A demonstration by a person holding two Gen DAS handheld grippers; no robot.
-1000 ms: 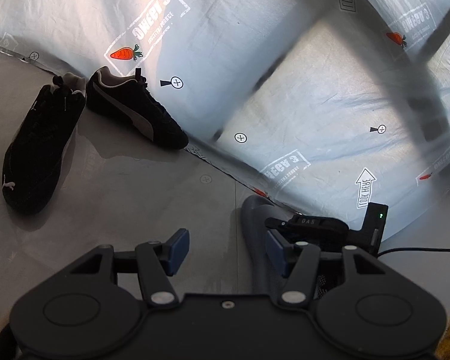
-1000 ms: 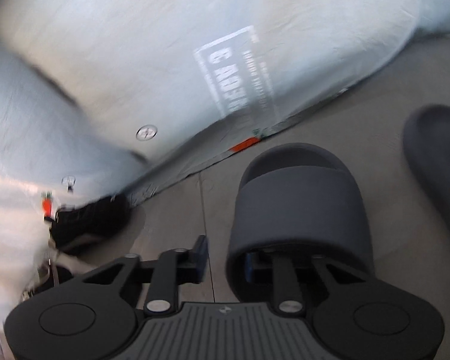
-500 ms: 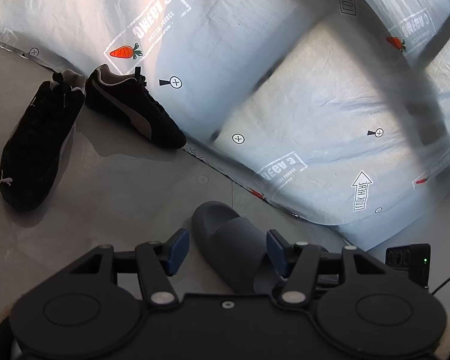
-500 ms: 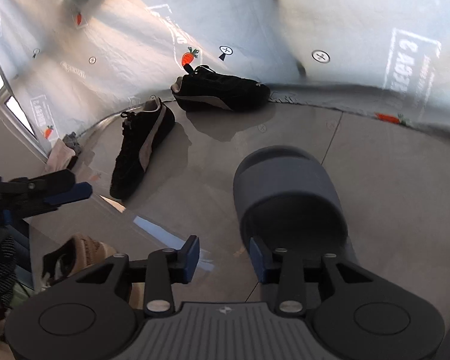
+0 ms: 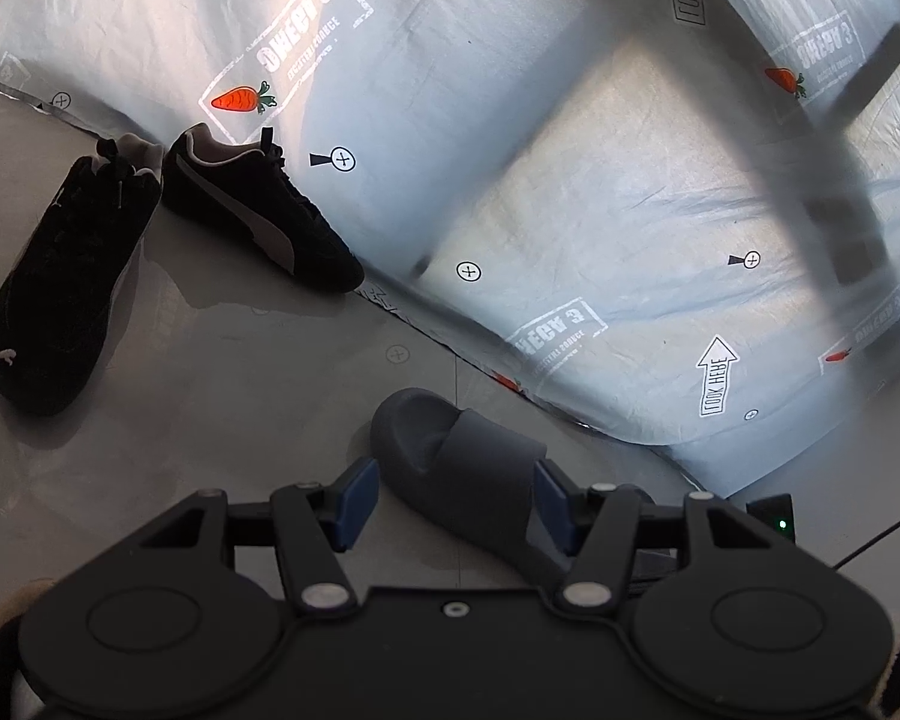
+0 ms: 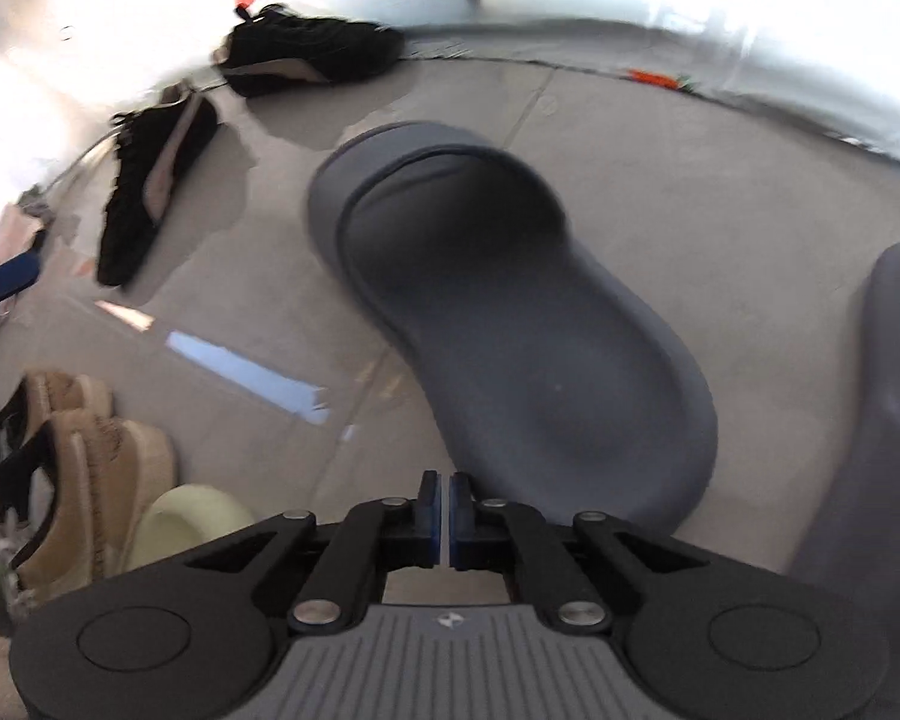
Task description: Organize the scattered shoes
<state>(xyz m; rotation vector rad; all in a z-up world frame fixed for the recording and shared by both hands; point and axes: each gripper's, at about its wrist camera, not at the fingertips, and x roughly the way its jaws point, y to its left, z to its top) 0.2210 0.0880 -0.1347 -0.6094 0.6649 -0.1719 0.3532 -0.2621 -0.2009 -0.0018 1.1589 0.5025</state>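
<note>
A dark grey slide [image 5: 450, 450] lies on the grey floor, seen between my left gripper's [image 5: 455, 501] blue pads [image 5: 354, 498], which stand open and apart from it. In the right wrist view the same slide [image 6: 510, 330] rests just ahead of my right gripper [image 6: 449, 507], whose pads are shut together on nothing. A second grey slide [image 6: 888, 420] shows at the right edge. Two black sneakers [image 5: 258, 216] [image 5: 66, 288] lie by the wall sheet at the far left.
A crinkled silver sheet [image 5: 570, 180] with carrot prints lines the back. Tan shoes [image 6: 72, 462] and a pale green slipper [image 6: 186, 522] sit at the lower left of the right wrist view. A black device with a green light [image 5: 771, 513] and a cable lie at the right.
My right gripper let go of the grey slide, rolled and drew back, then shut empty. The slide came into the left view and now lies on the floor. My left gripper stayed still.
</note>
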